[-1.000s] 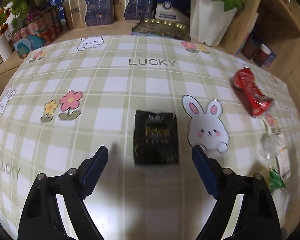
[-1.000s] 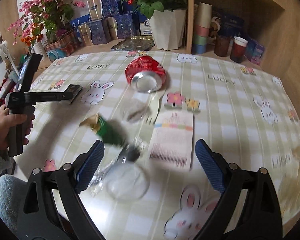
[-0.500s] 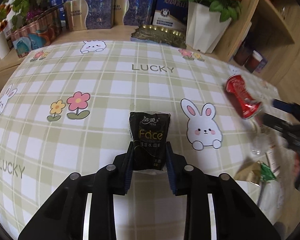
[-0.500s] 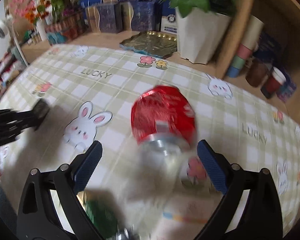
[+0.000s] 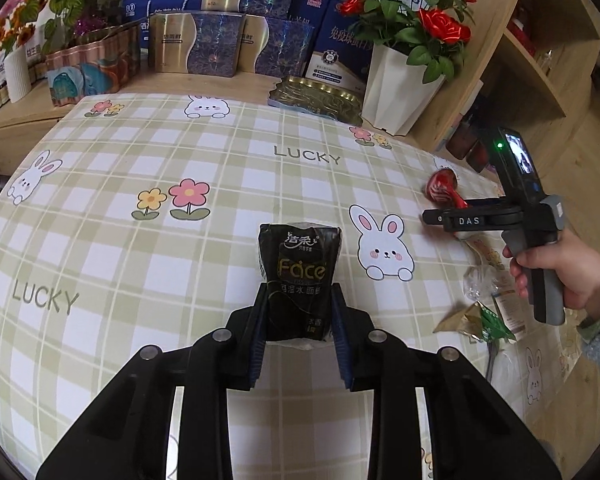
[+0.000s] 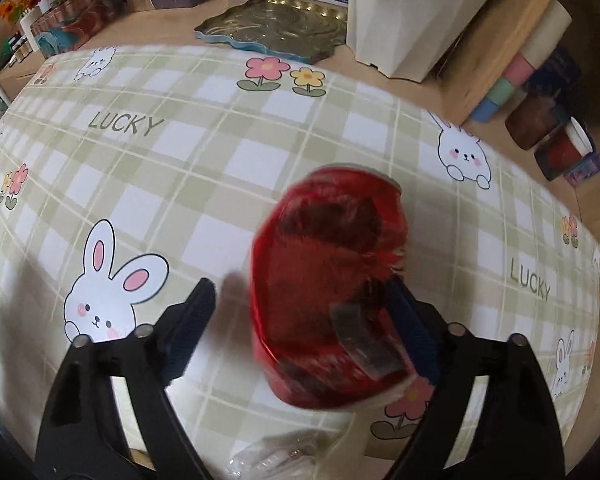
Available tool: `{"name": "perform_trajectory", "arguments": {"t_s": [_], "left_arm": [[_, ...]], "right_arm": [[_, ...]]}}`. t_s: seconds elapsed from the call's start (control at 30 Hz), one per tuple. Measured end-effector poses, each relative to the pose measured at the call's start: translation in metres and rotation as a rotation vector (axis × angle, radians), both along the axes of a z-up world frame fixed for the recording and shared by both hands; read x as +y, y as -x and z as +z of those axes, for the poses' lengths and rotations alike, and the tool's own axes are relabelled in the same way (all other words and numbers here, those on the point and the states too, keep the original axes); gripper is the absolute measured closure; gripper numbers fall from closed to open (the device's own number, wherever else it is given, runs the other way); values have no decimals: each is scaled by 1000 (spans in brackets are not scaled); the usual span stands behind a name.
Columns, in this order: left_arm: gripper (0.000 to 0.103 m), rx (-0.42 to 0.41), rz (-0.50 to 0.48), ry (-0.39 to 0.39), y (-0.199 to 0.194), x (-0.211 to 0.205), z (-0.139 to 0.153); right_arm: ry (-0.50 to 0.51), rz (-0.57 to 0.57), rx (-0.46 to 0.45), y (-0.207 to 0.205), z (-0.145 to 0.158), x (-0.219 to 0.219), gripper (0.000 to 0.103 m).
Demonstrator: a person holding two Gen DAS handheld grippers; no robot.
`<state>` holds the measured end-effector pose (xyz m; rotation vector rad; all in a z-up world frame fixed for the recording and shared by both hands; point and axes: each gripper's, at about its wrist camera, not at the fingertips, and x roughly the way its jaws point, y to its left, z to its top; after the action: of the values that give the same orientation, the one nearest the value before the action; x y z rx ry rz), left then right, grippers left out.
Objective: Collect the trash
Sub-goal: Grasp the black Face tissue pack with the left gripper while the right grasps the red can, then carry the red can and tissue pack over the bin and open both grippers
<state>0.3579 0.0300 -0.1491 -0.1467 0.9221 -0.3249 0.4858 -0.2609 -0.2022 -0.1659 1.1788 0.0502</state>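
My left gripper [image 5: 298, 320] is shut on a black "Face" tissue pack [image 5: 300, 264], its pads squeezing the pack's lower end above the checked tablecloth [image 5: 180, 152]. A crushed red can [image 6: 328, 272] lies between the closing jaws of my right gripper [image 6: 300, 288]. The right finger [image 6: 412, 332] touches the can, while the left finger [image 6: 188, 320] stands apart from it. In the left wrist view a hand [image 5: 552, 268] holds the right gripper [image 5: 440, 216] down over the red can [image 5: 444, 190].
Clear plastic wrap [image 5: 480, 280], a green and gold wrapper [image 5: 480, 320] and a paper slip [image 5: 512, 312] lie near the table's right edge. A white flower pot [image 5: 400, 92], a gold tray [image 5: 316, 98] and boxes [image 5: 196, 44] line the back. Cups [image 6: 540, 120] stand on the shelf.
My left gripper has shut on the tissue pack and raised it a little. My right gripper has moved from the wrappers to the red can, and its jaws have narrowed around it.
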Motion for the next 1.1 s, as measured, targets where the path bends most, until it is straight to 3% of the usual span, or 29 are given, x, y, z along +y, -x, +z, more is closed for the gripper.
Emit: {"name": "perform_trajectory", "arguments": {"t_s": [0.07,0.2,0.5,0.93,1.07,1.1], "left_arm": [[75,3,2,13,5,3,1],[75,6,0,22,16,4,3],[75,-1,-28,43,54,-4,16],[75,-47,-72,71,134,-9,45],[75,-52,-79,82,163,-5,47],[75,-53,-79,82,170,-4,48]], "right_arm": [[-6,1,-14,4,7,-4,49],[-61,-13,-71,17,32,-18,69],[-206,-87,-162,71,71,-56,74],[-478,-106,-313,214,111,-55,80],[-538,-109,-347,258,117,-51,86],[-557,-110,-357,271,117,-49,93]]}}
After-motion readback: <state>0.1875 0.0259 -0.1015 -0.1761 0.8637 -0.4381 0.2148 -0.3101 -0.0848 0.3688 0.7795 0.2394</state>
